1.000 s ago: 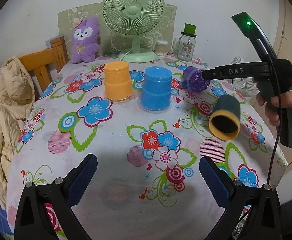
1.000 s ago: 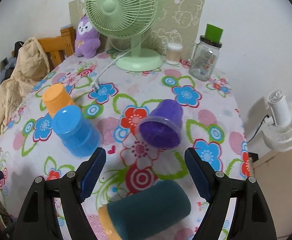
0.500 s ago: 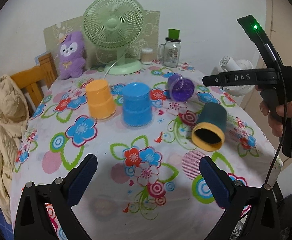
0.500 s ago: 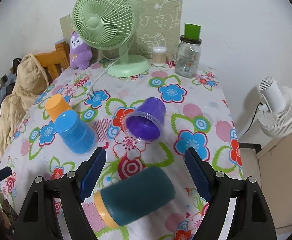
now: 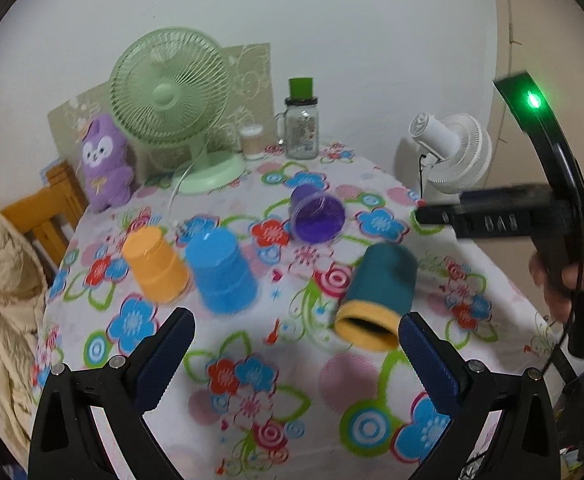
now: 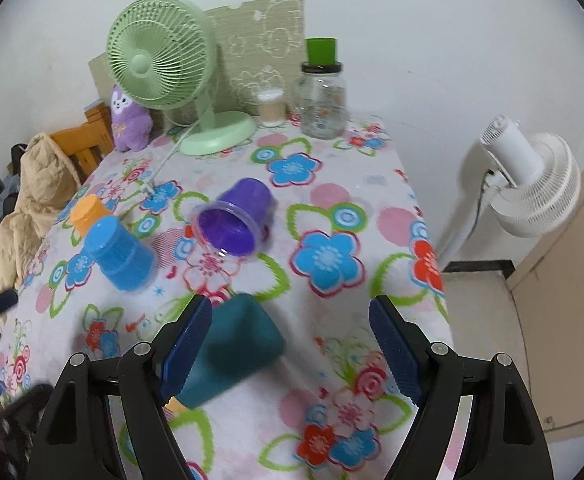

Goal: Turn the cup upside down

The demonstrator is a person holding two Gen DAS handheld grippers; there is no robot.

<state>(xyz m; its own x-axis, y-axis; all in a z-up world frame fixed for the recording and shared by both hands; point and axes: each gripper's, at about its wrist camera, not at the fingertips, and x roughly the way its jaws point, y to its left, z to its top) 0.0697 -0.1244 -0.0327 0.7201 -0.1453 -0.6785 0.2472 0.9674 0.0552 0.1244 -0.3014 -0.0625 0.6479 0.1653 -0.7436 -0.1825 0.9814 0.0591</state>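
Observation:
A teal cup with a yellow rim [image 5: 376, 300] lies on its side on the flowered tablecloth, mouth toward me; in the right wrist view it [image 6: 236, 354] lies just past the left finger. A purple cup [image 5: 318, 216] [image 6: 236, 218] also lies on its side. A blue cup [image 5: 222, 270] [image 6: 118, 252] and an orange cup [image 5: 154, 264] [image 6: 88, 212] stand upside down. My left gripper [image 5: 294, 356] is open and empty above the near table. My right gripper [image 6: 292, 344] is open and empty above the table's right part; its body shows in the left wrist view [image 5: 532, 216].
A green desk fan [image 5: 176, 108], a purple plush toy [image 5: 106, 164], a small white jar [image 5: 254, 142] and a glass jar with a green lid [image 5: 302, 126] stand at the table's back. A white floor fan [image 6: 532, 184] is beyond the right edge. A chair with a beige coat [image 5: 8, 264] is at the left.
Both grippers have pulled back and risen, so the table looks farther away. The right gripper has moved right, leaving the teal cup by its left finger. The cups lie as before.

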